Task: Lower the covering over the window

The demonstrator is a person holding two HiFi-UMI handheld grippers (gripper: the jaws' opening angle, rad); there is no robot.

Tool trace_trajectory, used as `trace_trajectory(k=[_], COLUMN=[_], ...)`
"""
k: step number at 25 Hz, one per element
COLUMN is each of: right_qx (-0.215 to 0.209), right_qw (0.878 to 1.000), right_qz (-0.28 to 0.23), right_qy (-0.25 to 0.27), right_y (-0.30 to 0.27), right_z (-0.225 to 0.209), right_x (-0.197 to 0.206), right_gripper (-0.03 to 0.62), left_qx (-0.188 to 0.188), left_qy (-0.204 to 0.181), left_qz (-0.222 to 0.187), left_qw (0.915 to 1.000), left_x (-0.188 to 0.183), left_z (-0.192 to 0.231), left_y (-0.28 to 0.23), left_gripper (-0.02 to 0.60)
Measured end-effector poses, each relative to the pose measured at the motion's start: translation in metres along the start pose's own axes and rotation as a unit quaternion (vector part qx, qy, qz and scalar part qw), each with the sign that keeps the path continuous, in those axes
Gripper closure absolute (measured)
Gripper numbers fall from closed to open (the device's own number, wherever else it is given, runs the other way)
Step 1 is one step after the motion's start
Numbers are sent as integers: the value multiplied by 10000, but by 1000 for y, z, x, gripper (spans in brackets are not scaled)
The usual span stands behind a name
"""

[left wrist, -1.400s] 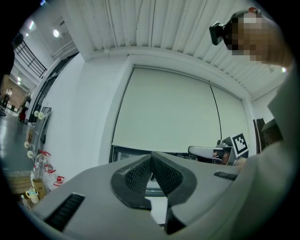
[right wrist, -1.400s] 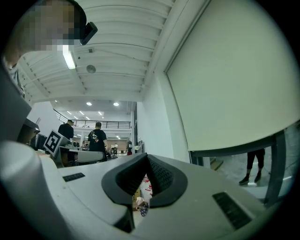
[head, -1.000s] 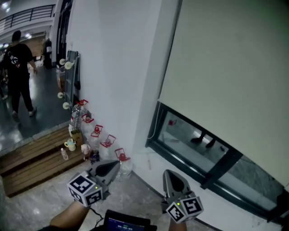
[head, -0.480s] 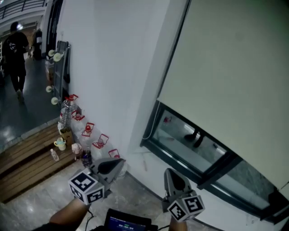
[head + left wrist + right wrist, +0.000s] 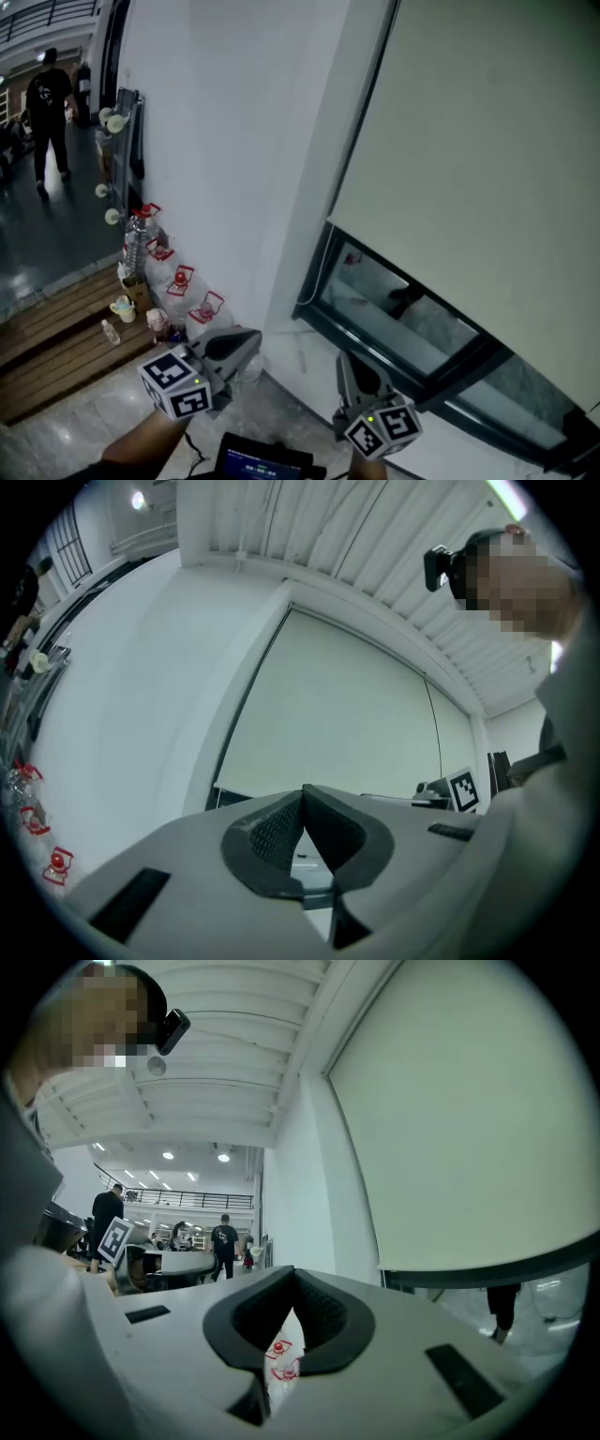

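Note:
A pale roller blind (image 5: 487, 141) covers most of the window. Its bottom edge leaves a strip of dark-framed glass (image 5: 403, 323) bare. A thin cord (image 5: 322, 262) hangs by the frame's left side. My left gripper (image 5: 247, 338) is low in the head view, shut and empty, pointing at the white wall left of the window. My right gripper (image 5: 348, 360) is beside it, shut and empty, below the frame's lower left corner. In the left gripper view the blind (image 5: 328, 714) fills the middle beyond the closed gripper (image 5: 303, 790). The right gripper view shows the blind (image 5: 469, 1129) at the right, past the closed gripper (image 5: 292, 1272).
Water jugs with red handles (image 5: 180, 279) line the foot of the white wall (image 5: 225, 141). A wooden platform (image 5: 56, 337) lies to the left with a cup and a bottle on it. A rack (image 5: 124, 141) stands farther back, and a person (image 5: 47, 103) walks there. A small screen (image 5: 262, 461) sits at the bottom edge.
The wall and window have come nearer, and the jugs and platform have slid left in the head view. Both grippers stay shut and empty. The person at the back has walked farther off.

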State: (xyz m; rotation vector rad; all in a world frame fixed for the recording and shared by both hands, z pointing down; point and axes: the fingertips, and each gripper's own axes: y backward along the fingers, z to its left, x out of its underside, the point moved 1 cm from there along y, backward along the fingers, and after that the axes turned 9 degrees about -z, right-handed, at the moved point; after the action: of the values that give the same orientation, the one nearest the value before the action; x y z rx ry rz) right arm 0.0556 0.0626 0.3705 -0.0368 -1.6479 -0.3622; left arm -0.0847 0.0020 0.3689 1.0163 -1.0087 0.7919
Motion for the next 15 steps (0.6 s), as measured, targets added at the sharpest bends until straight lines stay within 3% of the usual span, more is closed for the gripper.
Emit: trace_trajectory(k=[9,15], right_qx=[-444,-811], right_qw=[9989,9965], right_qz=[-115,-165], right_qy=[33,68], right_y=[-51,-77], right_z=[-64,-109], right_x=[-10,-23], right_gripper=[585,585], left_qx=[-284,-569], left_qy=[-535,-437], left_qz=[3,-78], left_qw=[9982,9974], left_x=[3,3], left_z=[31,42], left_y=[-70,-118], left_gripper=[583,583])
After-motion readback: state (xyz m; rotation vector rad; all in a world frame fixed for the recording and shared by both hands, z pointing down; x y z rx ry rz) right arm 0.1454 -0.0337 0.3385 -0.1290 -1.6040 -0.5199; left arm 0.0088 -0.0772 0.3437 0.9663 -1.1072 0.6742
